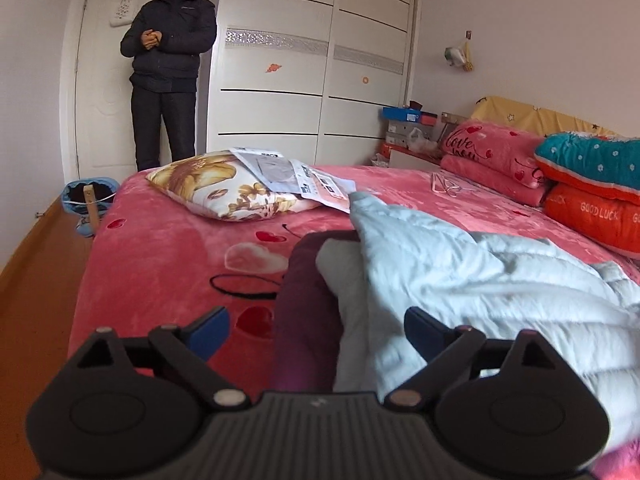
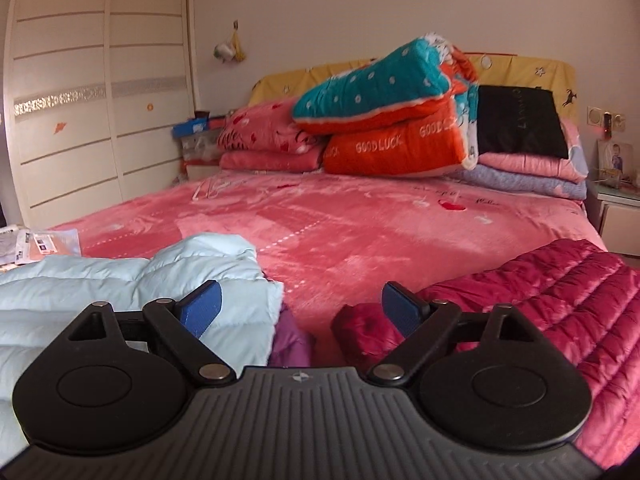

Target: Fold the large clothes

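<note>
Pink blanket (image 2: 340, 220) covers the bed; both grippers hover spread and empty. Left gripper (image 1: 316, 330) has the pale blue jacket (image 1: 460, 264) just ahead to its right; right gripper (image 2: 300, 304) sits between it and the crimson jacket (image 2: 540, 292)

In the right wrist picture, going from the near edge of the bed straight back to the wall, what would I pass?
Purple garment → bare pink bedspread → orange "GOOD LUCK" quilt → teal dotted quilt on top → yellow headboard cover.
</note>
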A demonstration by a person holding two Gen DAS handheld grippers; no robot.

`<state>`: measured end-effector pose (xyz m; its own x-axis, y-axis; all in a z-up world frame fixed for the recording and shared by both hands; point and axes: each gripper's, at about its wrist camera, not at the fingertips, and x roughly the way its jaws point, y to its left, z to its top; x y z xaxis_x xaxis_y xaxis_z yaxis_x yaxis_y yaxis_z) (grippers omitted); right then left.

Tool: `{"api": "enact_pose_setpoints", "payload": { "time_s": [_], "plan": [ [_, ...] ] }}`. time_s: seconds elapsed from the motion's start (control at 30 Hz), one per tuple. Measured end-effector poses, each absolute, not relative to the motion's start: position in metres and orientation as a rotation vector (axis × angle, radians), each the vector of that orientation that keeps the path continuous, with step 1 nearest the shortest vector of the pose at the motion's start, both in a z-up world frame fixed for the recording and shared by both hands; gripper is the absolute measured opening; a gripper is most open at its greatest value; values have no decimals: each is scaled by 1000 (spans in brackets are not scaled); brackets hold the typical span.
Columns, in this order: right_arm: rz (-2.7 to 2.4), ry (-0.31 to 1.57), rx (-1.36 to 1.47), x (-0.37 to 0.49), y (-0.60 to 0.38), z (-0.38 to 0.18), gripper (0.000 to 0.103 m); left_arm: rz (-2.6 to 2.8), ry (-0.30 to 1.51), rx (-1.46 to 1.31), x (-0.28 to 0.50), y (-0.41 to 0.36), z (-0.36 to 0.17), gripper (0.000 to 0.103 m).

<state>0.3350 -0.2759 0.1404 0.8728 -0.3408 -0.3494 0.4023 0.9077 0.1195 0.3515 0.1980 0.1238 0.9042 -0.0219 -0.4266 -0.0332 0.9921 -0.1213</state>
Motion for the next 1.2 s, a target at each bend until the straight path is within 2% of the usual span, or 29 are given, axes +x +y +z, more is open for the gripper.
{"api": "enact_pose_setpoints", "payload": {
  "time_s": [0.27,0.4,0.73,0.93,1.2],
  "plan": [
    [-290,345,116,218,-238,135,103,-43,421,-65,227,174,110,102],
    [-262,381,94,143,-206,135,103,-87,430,-41,158,161,112,102],
    [-239,427,161,-33,-151,182,103,-117,498,-109,19,163,138,102],
    [-217,413,147,-107,-128,211,103,-103,500,-128,-27,172,153,102],
    [-192,368,136,-160,-115,244,103,-84,456,-120,-64,174,175,102]
  ]
}}
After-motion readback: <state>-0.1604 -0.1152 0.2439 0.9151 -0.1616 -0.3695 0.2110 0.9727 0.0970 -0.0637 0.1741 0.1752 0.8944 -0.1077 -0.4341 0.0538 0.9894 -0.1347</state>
